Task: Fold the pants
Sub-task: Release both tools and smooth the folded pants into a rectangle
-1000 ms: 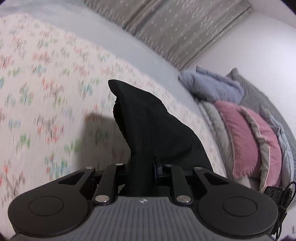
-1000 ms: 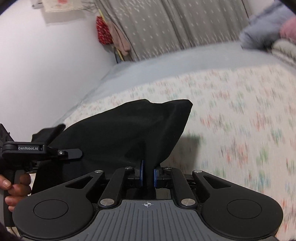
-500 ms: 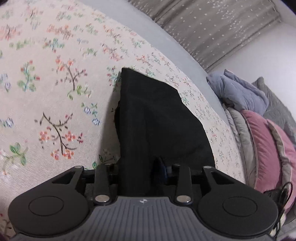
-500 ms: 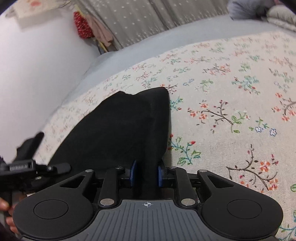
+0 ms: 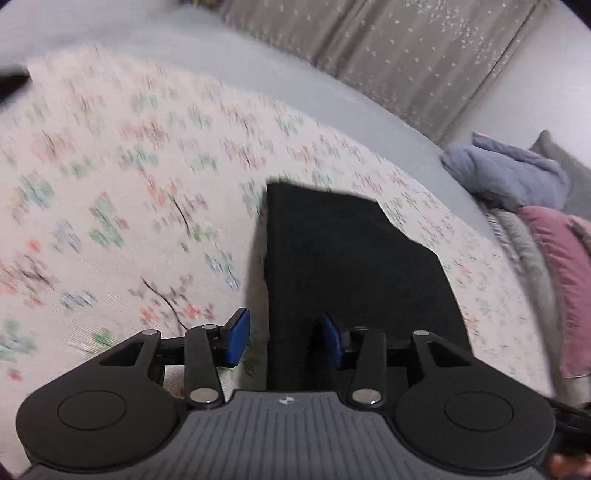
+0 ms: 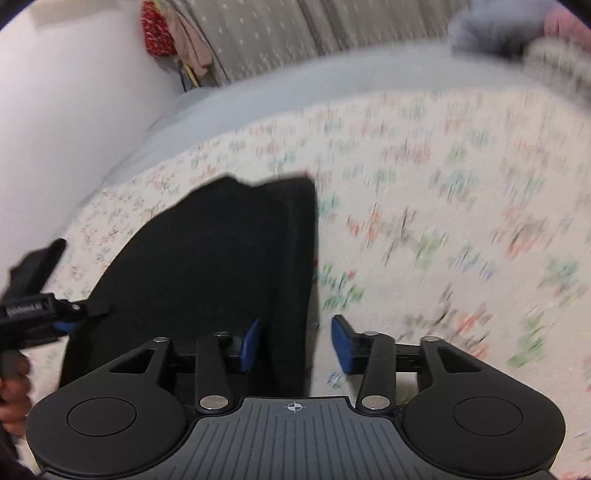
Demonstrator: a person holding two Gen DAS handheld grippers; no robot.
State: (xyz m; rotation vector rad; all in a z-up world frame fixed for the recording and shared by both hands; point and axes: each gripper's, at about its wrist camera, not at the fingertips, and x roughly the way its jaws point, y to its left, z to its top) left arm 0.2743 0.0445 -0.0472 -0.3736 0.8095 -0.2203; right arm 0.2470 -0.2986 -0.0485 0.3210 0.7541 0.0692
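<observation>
We see the black pants (image 5: 351, 266) lying folded flat on the floral bedspread (image 5: 110, 192). Our left gripper (image 5: 282, 341) and right gripper (image 6: 295, 345) each straddle a near edge of the pants; both sets of jaws have just been opening, pads clear of the cloth. Pillows (image 5: 546, 236) lie beyond the pants' far side.

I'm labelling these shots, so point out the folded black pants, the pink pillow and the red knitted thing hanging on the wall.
Folded black pants (image 5: 351, 258), left wrist view, middle of the top layer.
Pink pillow (image 5: 565, 266), left wrist view, its broad face.
Red knitted thing (image 6: 157, 29), right wrist view, its middle.
</observation>
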